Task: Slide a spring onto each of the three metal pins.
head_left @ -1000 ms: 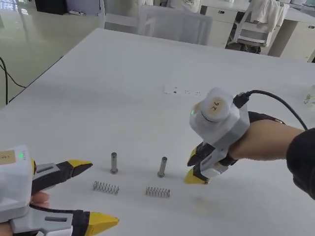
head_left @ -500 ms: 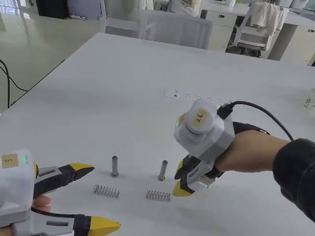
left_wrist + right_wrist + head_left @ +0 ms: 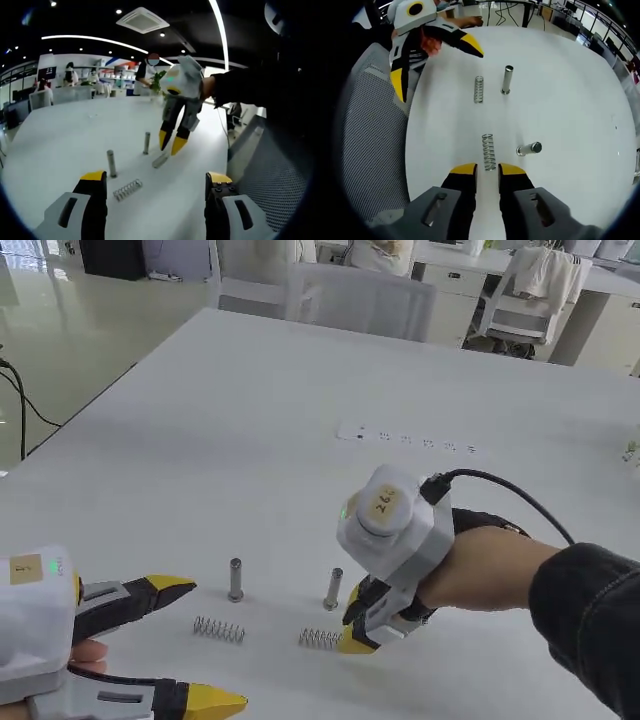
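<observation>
The tabletop (image 3: 250,390) is coloured white. The left tongs (image 3: 210,644) and right tongs (image 3: 352,632) are tipped yellow on black. The pins (image 3: 236,578) (image 3: 333,588) and springs (image 3: 219,629) (image 3: 320,638) are finished silver-grey.

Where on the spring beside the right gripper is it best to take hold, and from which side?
Probably at its middle coils, across the width. The spring lies flat on the table, in line with the right gripper, so come from above, one jaw on each long side; that leaves both ends free for the pin.

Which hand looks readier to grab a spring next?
The right. The right gripper has its slightly open jaws at the end of one spring, beside a pin. The left gripper hangs wide open, apart from the other spring.
</observation>
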A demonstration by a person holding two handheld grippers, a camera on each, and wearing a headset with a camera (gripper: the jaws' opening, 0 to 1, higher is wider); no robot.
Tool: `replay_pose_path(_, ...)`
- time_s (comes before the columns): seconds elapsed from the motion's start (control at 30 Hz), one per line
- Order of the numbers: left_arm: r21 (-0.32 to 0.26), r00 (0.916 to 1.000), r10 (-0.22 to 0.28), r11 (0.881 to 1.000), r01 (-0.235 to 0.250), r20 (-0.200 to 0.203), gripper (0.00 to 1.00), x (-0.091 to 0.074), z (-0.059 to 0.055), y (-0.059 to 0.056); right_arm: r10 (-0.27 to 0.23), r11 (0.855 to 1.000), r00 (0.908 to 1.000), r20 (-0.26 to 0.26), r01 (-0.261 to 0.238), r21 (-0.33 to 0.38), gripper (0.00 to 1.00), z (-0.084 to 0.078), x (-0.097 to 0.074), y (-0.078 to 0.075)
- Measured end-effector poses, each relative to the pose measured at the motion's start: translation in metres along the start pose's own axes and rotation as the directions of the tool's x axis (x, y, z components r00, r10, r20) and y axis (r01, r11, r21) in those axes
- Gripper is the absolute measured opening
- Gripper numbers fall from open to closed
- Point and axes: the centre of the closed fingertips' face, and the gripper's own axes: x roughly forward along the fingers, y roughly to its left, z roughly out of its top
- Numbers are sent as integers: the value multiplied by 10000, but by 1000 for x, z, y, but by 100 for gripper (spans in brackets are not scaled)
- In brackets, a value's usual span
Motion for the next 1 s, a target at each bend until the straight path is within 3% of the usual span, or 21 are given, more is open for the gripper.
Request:
replay_pose_path(0.57,-31,10000,-80,10000,80,-28,75,2,-2,-1,-112,9996,9988,-475,98,-282,10,-5,16,0)
replay_pose_path(1.0,-42,9998,-203,9998,203,-28,74,5,-2,-4,-318,9987,9974,-653,290,-428,8,-6,17,-1)
